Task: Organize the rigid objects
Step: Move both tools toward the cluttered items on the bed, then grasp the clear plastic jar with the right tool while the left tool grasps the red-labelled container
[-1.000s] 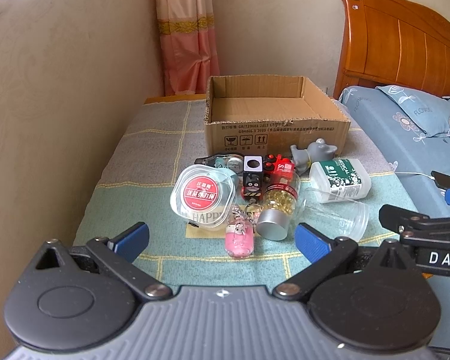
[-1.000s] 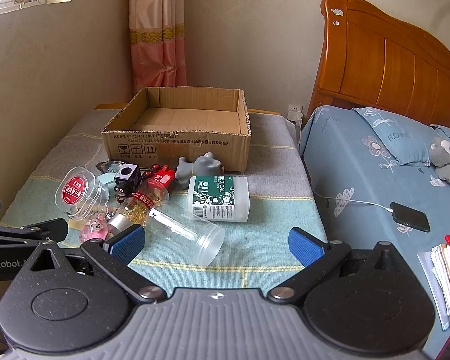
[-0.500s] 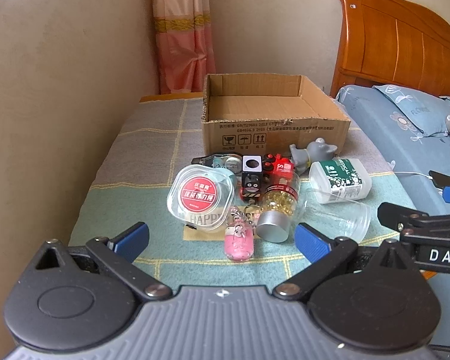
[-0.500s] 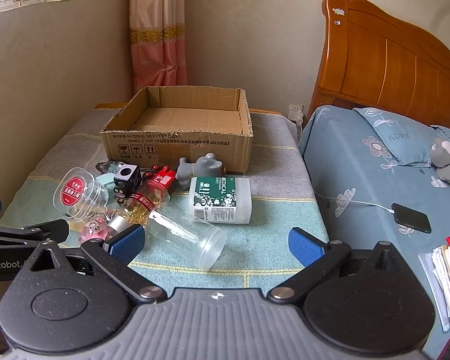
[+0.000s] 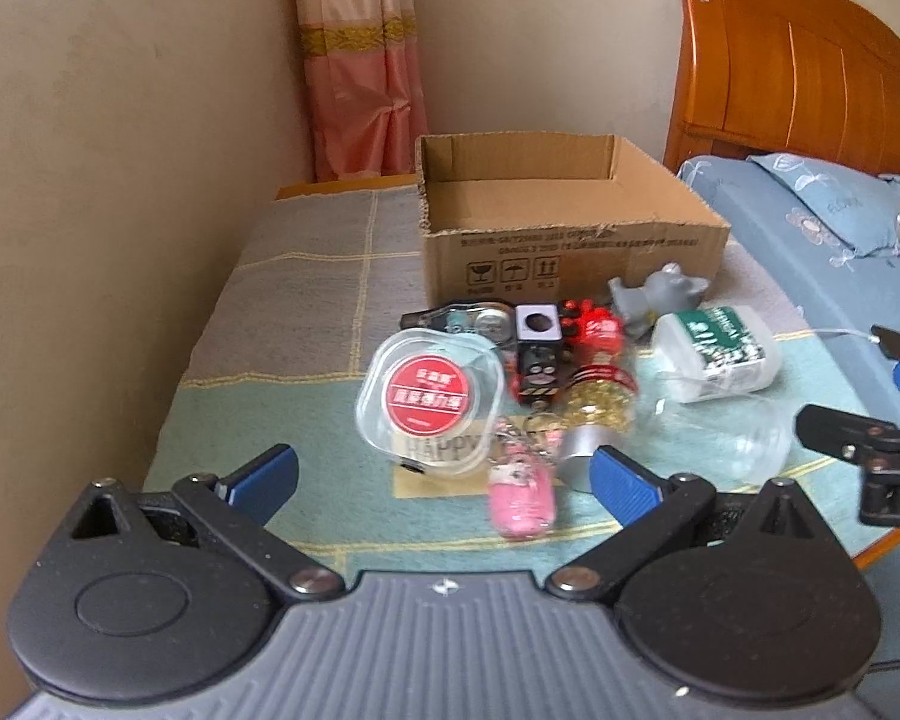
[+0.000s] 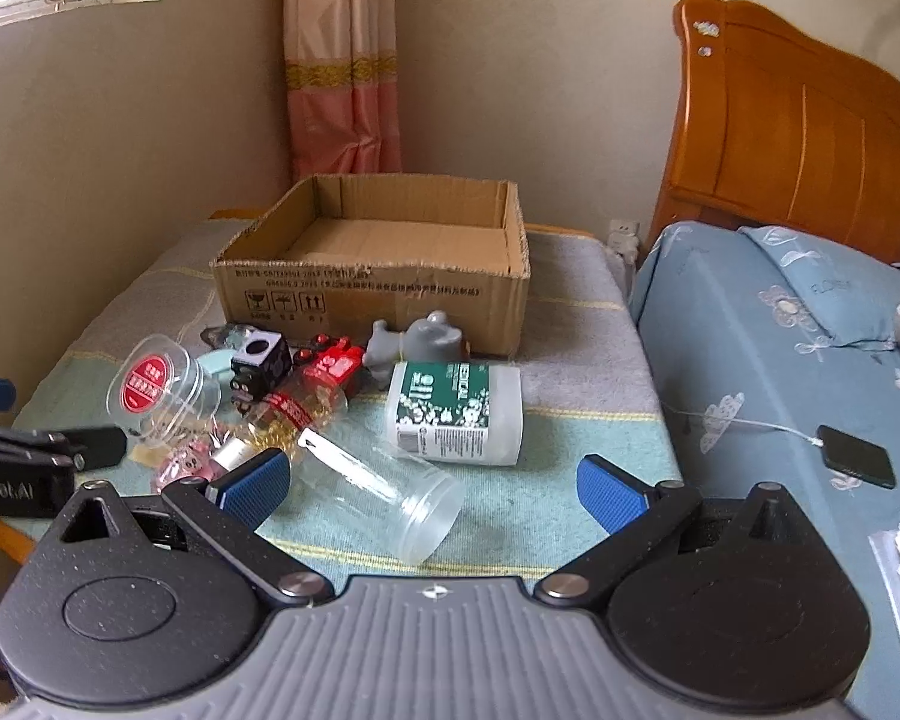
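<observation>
Left wrist view: the left hand-held gripper (image 5: 444, 483) has its blue-padded fingers (image 5: 264, 474) spread wide apart, holding nothing. It sits above the near edge of the tabletop covered by a green and grey checked cloth (image 5: 306, 300). An open brown cardboard box (image 5: 570, 252) stands at the far side of the tabletop. In front of the box lies a cluster of objects. A clear plastic container with a round red label (image 5: 429, 399) lies nearest the left fingers. A pink pig keychain (image 5: 522, 501) lies just beside it. A clear bottle of yellow capsules with a silver cap (image 5: 597, 414) lies on its side, touching the keychain charm. A black cube with a white face (image 5: 537, 330) and a red toy (image 5: 594, 327) sit behind it. A grey animal figurine (image 5: 660, 294) sits close against the box front. A white bottle with a green label (image 5: 717, 345) lies on its side at the right. The right hand-held gripper (image 5: 870, 450) shows at the right edge.

Right wrist view: the right hand-held gripper (image 6: 432, 480) also has its fingers wide apart and unloaded. Between them lies a clear plastic cup (image 6: 384, 492), tipped on its side. The white bottle (image 6: 456, 411) lies just beyond the cup. The cardboard box (image 6: 384, 294) stands behind the cluster. A bed with blue sheets (image 6: 750, 390) adjoins the tabletop on the right.
</observation>
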